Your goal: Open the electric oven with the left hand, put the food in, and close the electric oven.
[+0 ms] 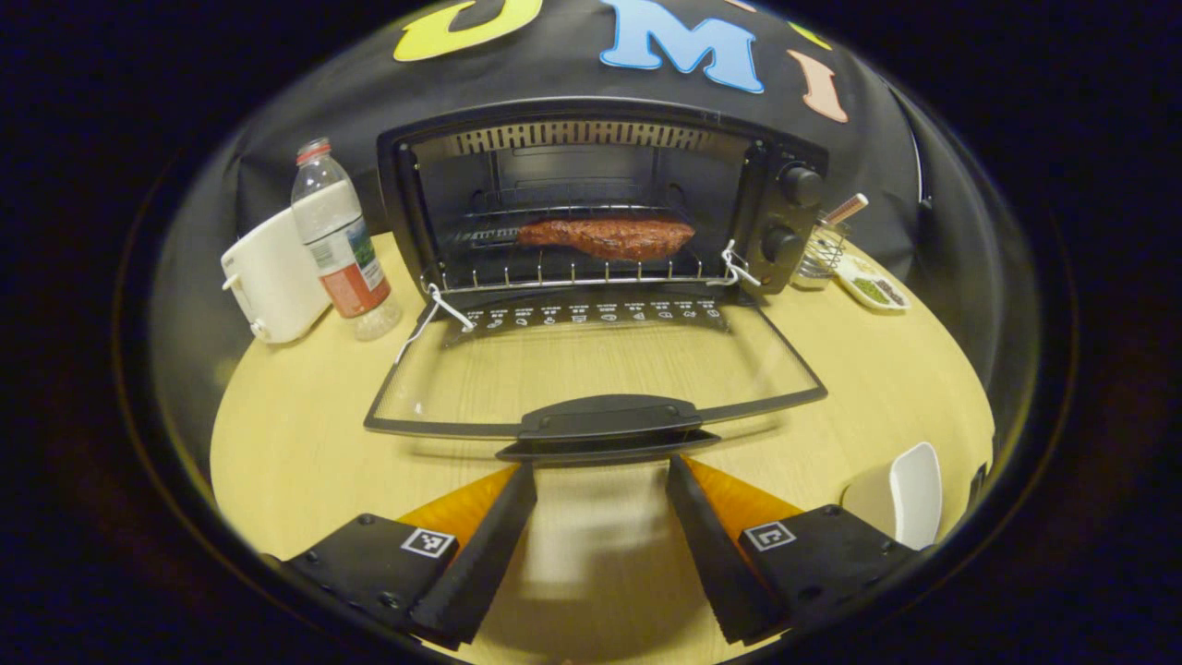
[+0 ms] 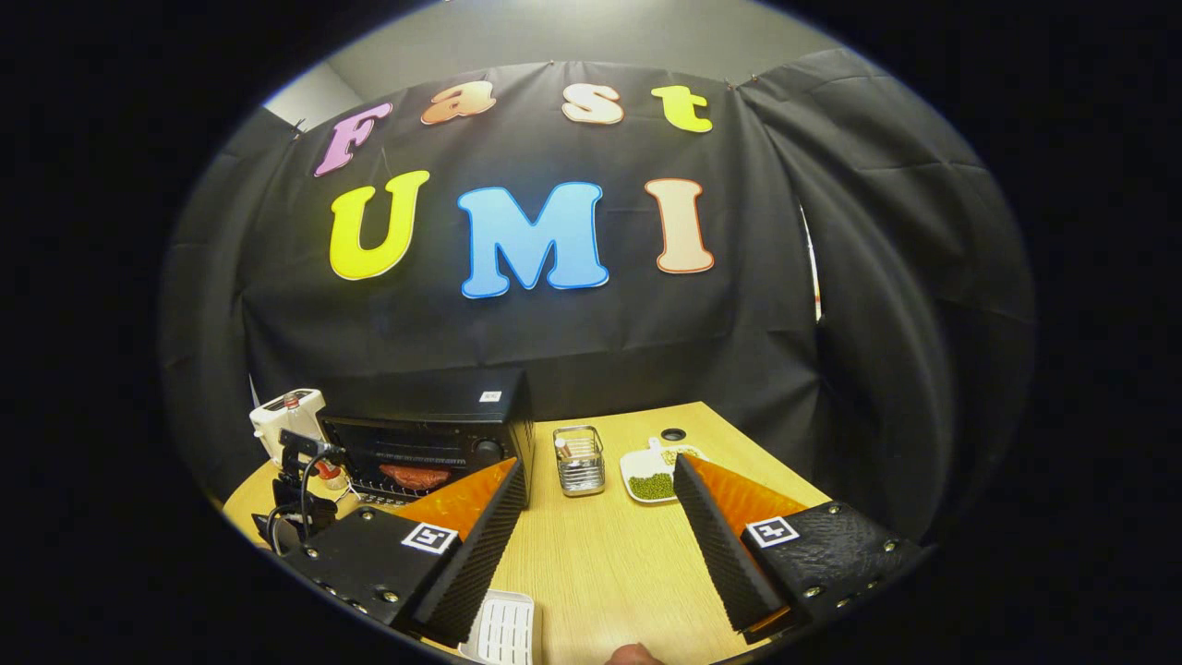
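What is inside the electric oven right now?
A reddish piece of meat lies on the wire rack inside the electric oven; the door is down. Below the rack is hidden.

The table [image 1: 305, 443] under the left gripper [image 1: 600, 480] looks like pale wood w/ a smooth, matt top, & the oven [image 1: 600, 212] in front of it has a dark matt shell, a clear shiny glass door [image 1: 591, 365] w/ a dark plastic handle [image 1: 605, 420], and a thin shiny metal wire rack [image 1: 572, 272]. The food [image 1: 605, 237] on the rack looks rough & a bit glossy; left of the oven are a clear plastic bottle [image 1: 337, 245] w/ a paper-like label and a smooth white plastic toaster [image 1: 272, 277]. Past the right gripper [image 2: 600, 503] sits a shiny metal wire basket [image 2: 579, 460] by a smooth white dish [image 2: 651, 476], w/ soft matt black cloth [image 2: 877, 277] behind.
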`<state>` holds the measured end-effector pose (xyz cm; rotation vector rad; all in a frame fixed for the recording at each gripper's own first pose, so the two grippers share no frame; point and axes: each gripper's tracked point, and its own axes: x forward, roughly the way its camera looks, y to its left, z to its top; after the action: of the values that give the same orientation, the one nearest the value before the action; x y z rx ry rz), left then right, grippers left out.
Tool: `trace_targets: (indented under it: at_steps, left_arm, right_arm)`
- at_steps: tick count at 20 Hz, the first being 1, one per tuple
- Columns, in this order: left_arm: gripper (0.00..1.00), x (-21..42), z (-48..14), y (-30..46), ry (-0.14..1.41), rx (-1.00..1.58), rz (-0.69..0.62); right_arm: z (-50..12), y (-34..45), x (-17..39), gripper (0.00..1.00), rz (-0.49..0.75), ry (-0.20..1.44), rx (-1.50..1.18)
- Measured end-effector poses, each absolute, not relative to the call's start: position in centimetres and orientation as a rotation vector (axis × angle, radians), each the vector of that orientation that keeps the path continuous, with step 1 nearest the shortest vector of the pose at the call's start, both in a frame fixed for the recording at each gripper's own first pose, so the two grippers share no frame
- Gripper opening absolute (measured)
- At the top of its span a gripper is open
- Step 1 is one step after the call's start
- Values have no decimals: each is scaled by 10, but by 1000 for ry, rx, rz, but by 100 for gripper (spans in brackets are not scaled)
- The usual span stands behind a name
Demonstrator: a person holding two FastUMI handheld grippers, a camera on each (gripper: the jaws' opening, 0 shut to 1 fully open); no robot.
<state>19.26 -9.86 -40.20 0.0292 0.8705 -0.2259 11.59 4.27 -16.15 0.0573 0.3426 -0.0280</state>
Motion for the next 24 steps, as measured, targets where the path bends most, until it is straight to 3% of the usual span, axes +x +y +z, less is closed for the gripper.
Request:
trace_targets:
  at_steps: [24]
  left_arm:
    - [100, 197, -334, -94, 674, 20, -216]
  right_arm:
    - [-151, 64, 115, 98, 60, 312, 47]
